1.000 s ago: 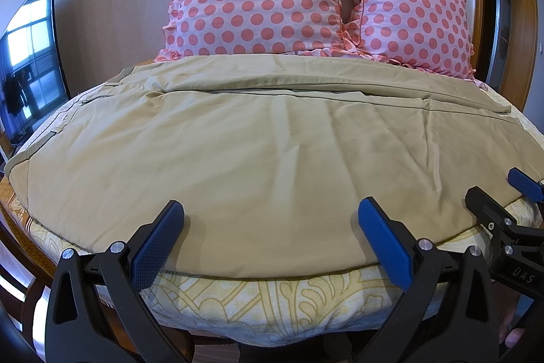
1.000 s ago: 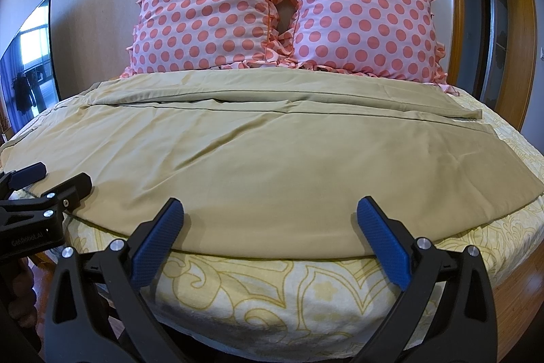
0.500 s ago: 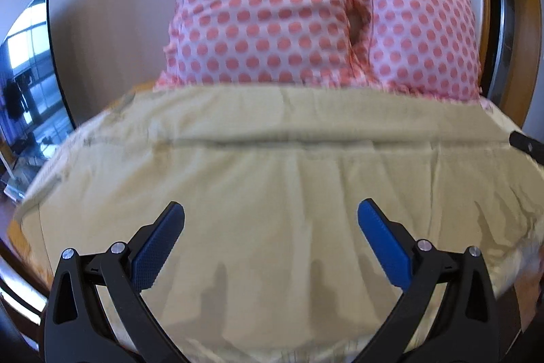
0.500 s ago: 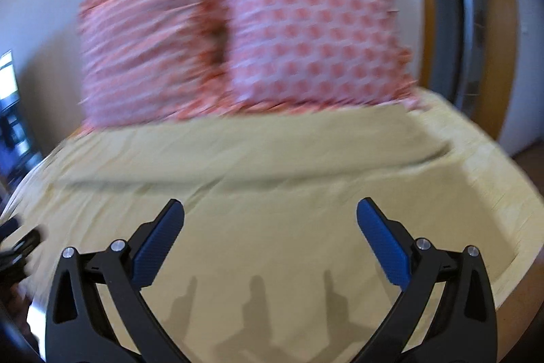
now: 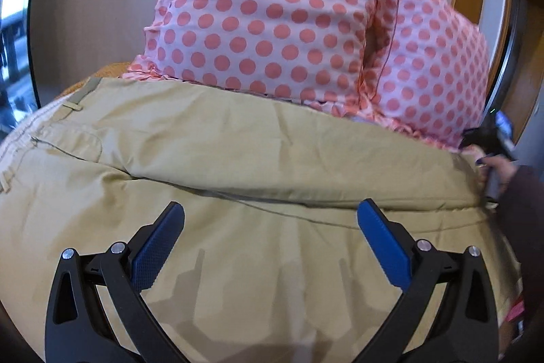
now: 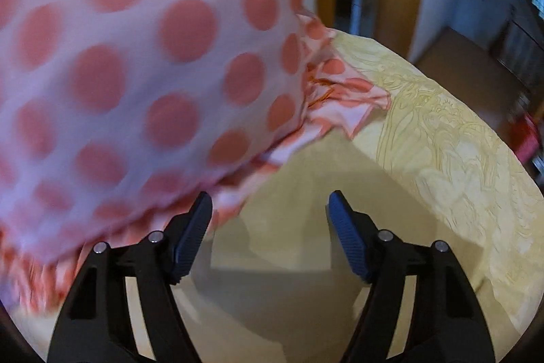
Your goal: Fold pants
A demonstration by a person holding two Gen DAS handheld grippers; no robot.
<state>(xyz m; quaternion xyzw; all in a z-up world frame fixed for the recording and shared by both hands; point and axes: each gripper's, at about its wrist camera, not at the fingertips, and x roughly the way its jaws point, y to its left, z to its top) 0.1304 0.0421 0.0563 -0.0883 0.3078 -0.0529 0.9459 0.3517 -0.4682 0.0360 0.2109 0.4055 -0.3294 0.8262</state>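
Observation:
Tan pants [image 5: 238, 159] lie spread flat across the bed, waistband at the far left, legs running right. My left gripper [image 5: 270, 244] is open and empty, hovering over the near leg close to the seam between the legs. My right gripper [image 6: 270, 230] is open and empty above the far right end of the pants [image 6: 299, 220], right beside the pillow's ruffled edge. It also shows in the left wrist view [image 5: 493, 142], held by a hand at the far right.
Two pink polka-dot pillows [image 5: 272, 9] lean against the wall behind the pants; one fills the left of the right wrist view [image 6: 136, 56]. The yellow patterned bedspread [image 6: 442, 142] shows at the bed's right edge, with floor beyond.
Both grippers moved forward from the bed's near edge over the pants. The right one swung far to the right end by the pillow and narrowed its opening.

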